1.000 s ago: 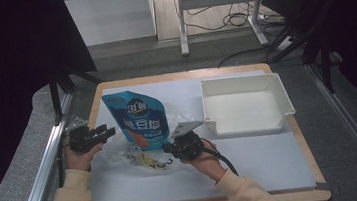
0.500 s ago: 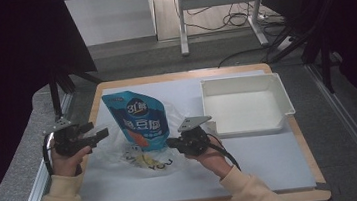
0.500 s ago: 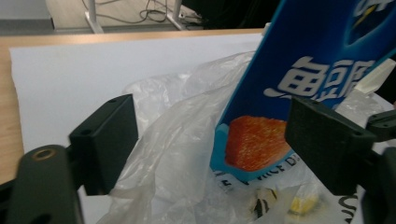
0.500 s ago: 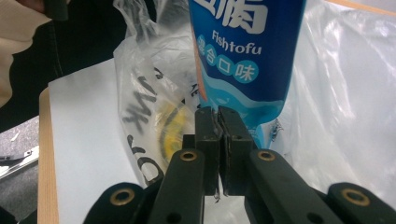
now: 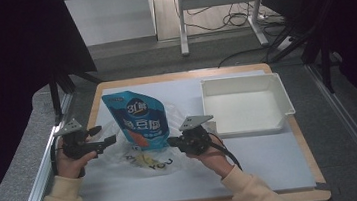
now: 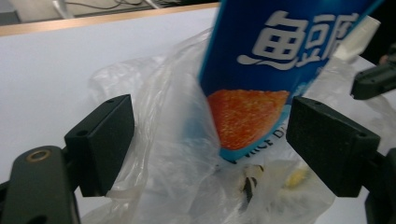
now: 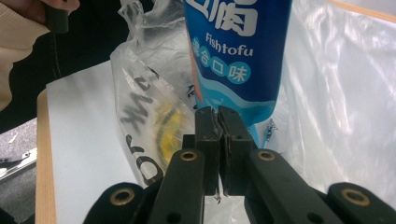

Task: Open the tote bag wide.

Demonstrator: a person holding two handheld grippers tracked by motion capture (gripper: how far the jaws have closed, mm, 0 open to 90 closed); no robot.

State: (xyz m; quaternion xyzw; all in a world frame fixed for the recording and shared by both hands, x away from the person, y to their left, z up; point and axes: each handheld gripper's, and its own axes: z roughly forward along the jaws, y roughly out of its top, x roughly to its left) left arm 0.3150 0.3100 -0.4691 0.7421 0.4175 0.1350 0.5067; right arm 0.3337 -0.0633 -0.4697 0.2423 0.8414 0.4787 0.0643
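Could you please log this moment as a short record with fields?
work: blue pouch going into clear bag
pouch: upright, lower end inside the bag
left tongs: open, jaws just opened, bag film and pouch between them, pads apart from both
right tongs: shut on the bag's edge beside the pouch
tray: white, empty, to the right of the pouch
surface: white mat on a wooden board

The pouch [image 6: 261,70] runs off the top edge of both gripper views. The bag [image 5: 144,157] hides its base; whatever the closed right gripper [image 7: 218,119] pinches cannot be told.
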